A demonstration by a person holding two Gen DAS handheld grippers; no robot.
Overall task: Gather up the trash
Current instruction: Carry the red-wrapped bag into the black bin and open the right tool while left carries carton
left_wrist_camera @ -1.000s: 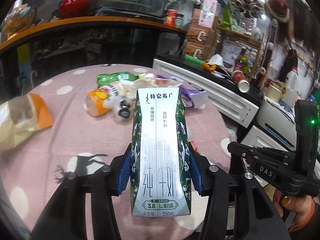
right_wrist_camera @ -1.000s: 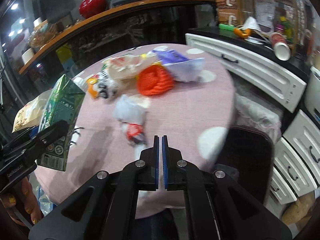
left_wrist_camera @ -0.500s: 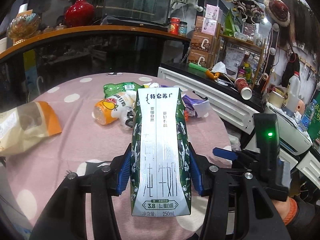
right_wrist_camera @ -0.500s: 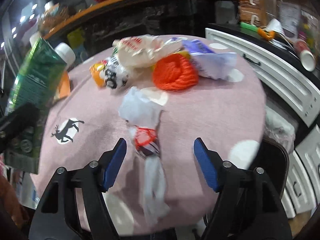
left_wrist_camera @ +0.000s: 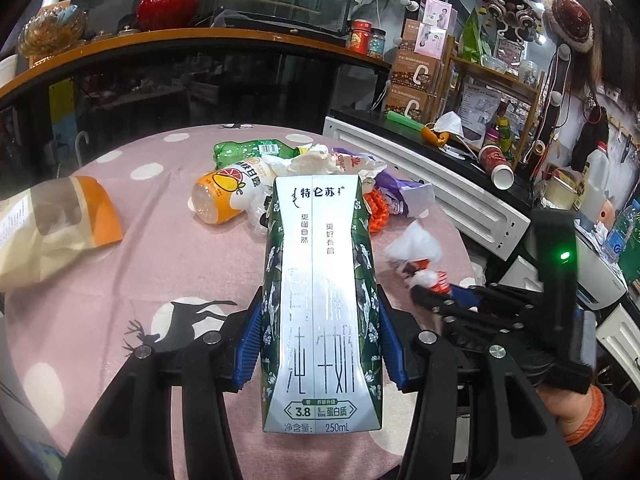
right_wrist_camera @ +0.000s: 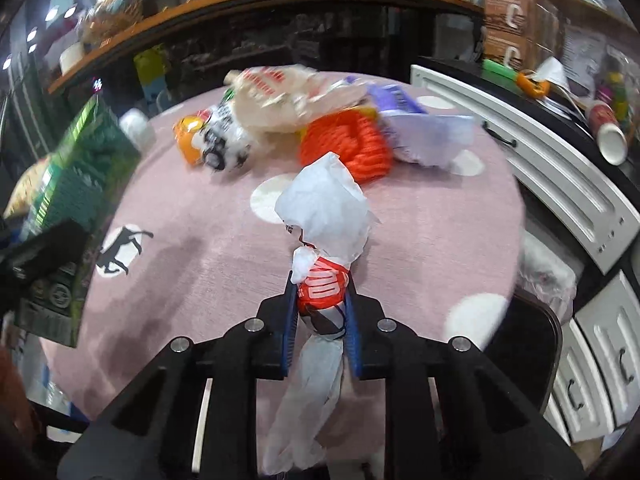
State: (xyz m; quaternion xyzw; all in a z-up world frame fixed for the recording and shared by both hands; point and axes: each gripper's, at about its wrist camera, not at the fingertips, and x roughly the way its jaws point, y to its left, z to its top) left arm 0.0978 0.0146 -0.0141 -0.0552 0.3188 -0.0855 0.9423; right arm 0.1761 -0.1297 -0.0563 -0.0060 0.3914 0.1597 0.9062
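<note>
surface (left_wrist_camera: 168, 272): round, pink cloth with white dots and a deer print, carrying all the trash; near rim curving under both cameras
white cabinet (right_wrist_camera: 560, 184): standing just beyond the surface's right edge, narrow gap between them
trash pile (right_wrist_camera: 320, 128): sitting at the far middle; orange net, purple wrapper, crumpled beige bag and a lying orange-label bottle (left_wrist_camera: 228, 196) all touching
paper bag (left_wrist_camera: 48, 232): lying flat near the left rim, well apart from the pile
open room: bare cloth showing between the pile and the near rim, around the deer print
milk carton (left_wrist_camera: 320, 304): 250mL, held upright over the near part of the surface; cannot tell if anything is inside
left hand-held gripper (left_wrist_camera: 320, 336): clamping the milk carton, blue pads pressing on both its sides
white plastic bag (right_wrist_camera: 324, 216): knotted, red-printed lump in the middle, lying on the near centre, tail trailing toward the rim
right hand-held gripper (right_wrist_camera: 322, 308): fingers closing around the red knot of the white plastic bag, pads touching it on both sides
</note>
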